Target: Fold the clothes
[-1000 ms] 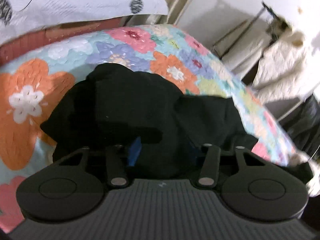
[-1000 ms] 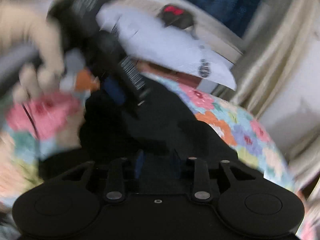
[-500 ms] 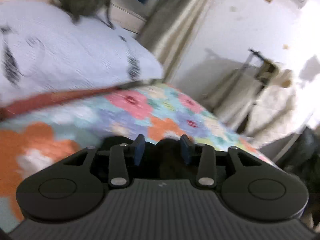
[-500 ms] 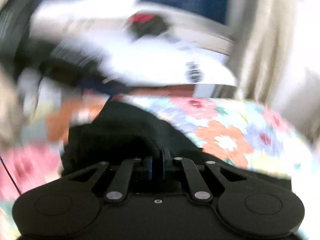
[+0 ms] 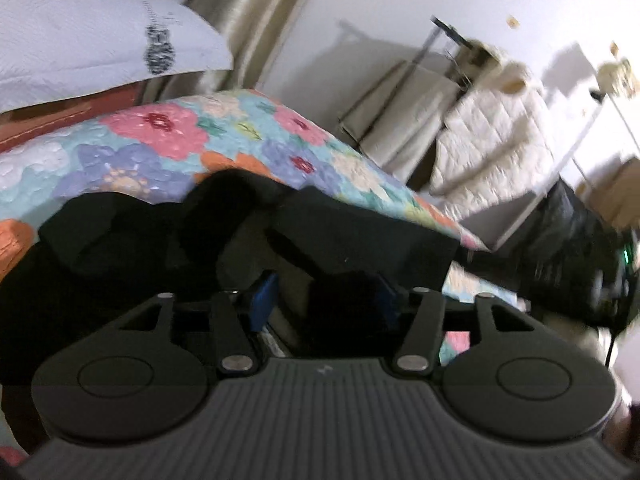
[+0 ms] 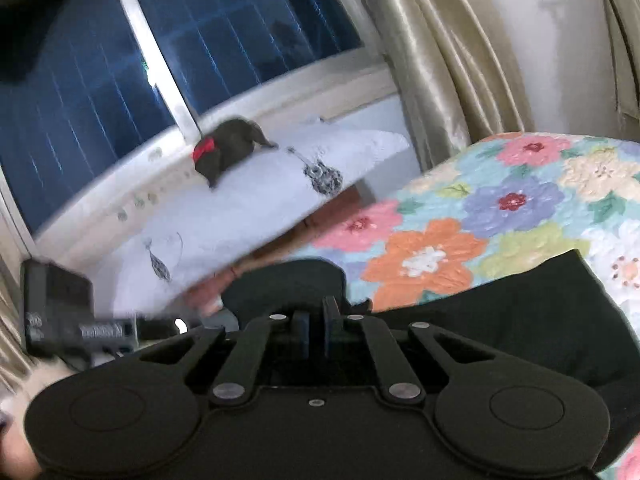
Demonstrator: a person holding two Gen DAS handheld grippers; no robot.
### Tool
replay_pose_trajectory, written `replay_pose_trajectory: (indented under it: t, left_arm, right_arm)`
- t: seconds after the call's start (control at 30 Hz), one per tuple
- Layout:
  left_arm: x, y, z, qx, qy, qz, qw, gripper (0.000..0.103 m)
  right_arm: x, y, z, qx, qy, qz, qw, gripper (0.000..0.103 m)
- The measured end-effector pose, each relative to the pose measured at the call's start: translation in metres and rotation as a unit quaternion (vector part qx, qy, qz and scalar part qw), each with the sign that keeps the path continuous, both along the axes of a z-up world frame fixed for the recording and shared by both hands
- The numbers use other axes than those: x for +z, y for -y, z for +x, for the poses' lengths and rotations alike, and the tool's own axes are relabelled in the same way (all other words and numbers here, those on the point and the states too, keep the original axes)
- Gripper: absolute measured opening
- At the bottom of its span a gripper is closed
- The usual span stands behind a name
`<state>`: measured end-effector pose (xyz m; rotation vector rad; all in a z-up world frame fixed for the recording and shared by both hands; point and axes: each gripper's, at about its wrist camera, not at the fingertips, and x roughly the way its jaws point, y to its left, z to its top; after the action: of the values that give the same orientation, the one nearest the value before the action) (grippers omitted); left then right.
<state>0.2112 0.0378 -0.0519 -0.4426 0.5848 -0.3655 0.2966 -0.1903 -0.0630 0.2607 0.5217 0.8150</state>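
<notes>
The crumpled black cloth garment (image 5: 280,240) lies bunched across the lower middle of the left view, on the quilted bedspread printed with big orange, pink and purple flowers (image 5: 168,148); in the right view it spreads darkly along the lower right (image 6: 520,320). The left gripper (image 5: 324,300) now stands with its blue-padded fingers (image 5: 262,300) wide apart and black cloth lying between them, whereas half a second ago they sat much closer together above the heap, so it looks to be readying a fresh bite of fabric, though nothing is pinched yet. The right gripper (image 6: 315,330) has its fingers drawn nearly together with only a thin slit left, as it was half a second back; a fold of the garment rises just behind the tips, but I cannot tell whether any cloth is caught. A second ago both tools looked down on the heap; the right one has since tipped up toward the white patterned pillow (image 6: 240,208) and dark blue window (image 6: 240,32) in the upper left. The folding seems barely begun
</notes>
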Motion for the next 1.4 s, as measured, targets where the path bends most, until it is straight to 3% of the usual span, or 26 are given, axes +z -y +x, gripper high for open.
replay_pose_trajectory:
  t: [0.07, 0.13, 0.27, 0.4, 0.5, 0.6, 0.73, 0.87, 0.9, 0.97, 1.0, 1.03, 1.1, 1.27, 1.4]
  left_arm:
    - [-0.007, 0.011, -0.001, -0.028, -0.02, 0.018, 0.9993, 0.074]
    - [-0.017, 0.028, 0.003, -0.048, -0.046, 0.042, 0.9969, 0.077]
    - [-0.029, 0.05, 0.013, -0.04, -0.098, 0.098, 0.9895, 0.077]
    - [-0.026, 0.037, 0.007, -0.019, -0.12, 0.079, 0.9894, 0.075]
    - [-0.022, 0.027, -0.002, 0.001, -0.137, 0.08, 0.9873, 0.075]
    - [-0.017, 0.023, -0.012, 0.009, -0.138, 0.092, 0.9862, 0.075]
    - [-0.019, 0.027, -0.01, 0.012, -0.145, 0.107, 0.9836, 0.077]
    - [-0.027, 0.03, -0.007, 0.014, -0.158, 0.111, 0.9811, 0.077]
    - [-0.027, 0.03, -0.007, 0.015, -0.159, 0.111, 0.981, 0.077]
    - [-0.027, 0.03, -0.009, 0.016, -0.159, 0.114, 0.9806, 0.077]
    - [-0.026, 0.031, -0.011, 0.018, -0.16, 0.117, 0.9801, 0.077]
    - [-0.024, 0.033, -0.013, 0.021, -0.159, 0.122, 0.9795, 0.077]
    - [-0.019, 0.037, -0.022, 0.03, -0.159, 0.144, 0.9764, 0.077]
    - [-0.001, 0.043, -0.061, 0.05, -0.134, 0.181, 0.973, 0.078]
    - [0.001, 0.037, -0.086, 0.065, -0.147, 0.198, 0.9671, 0.078]
  right_arm:
    - [-0.003, 0.012, 0.005, -0.005, -0.019, 0.058, 0.998, 0.007]
    - [-0.003, 0.025, 0.007, -0.018, -0.033, 0.106, 0.994, 0.007]
    - [0.011, 0.044, 0.007, -0.063, -0.019, 0.081, 0.995, 0.007]
    - [0.036, 0.088, 0.005, -0.139, 0.005, 0.054, 0.989, 0.006]
    - [0.056, 0.146, 0.005, -0.226, 0.017, 0.017, 0.974, 0.005]
    - [0.07, 0.207, 0.007, -0.323, 0.036, -0.059, 0.944, 0.004]
    - [0.07, 0.29, 0.008, -0.449, 0.024, -0.108, 0.887, 0.004]
    - [0.045, 0.346, 0.007, -0.527, -0.011, -0.157, 0.835, 0.006]
    - [0.037, 0.353, 0.004, -0.54, -0.023, -0.163, 0.826, 0.014]
    - [0.026, 0.36, -0.009, -0.555, -0.037, -0.164, 0.815, 0.017]
    - [0.022, 0.36, -0.019, -0.558, -0.036, -0.158, 0.814, 0.021]
    - [0.023, 0.356, -0.032, -0.554, -0.029, -0.153, 0.818, 0.032]
    - [0.025, 0.344, -0.062, -0.54, -0.012, -0.145, 0.829, 0.043]
    - [0.027, 0.301, -0.145, -0.443, -0.02, -0.092, 0.892, 0.053]
    - [0.015, 0.249, -0.196, -0.334, -0.011, -0.086, 0.939, 0.055]
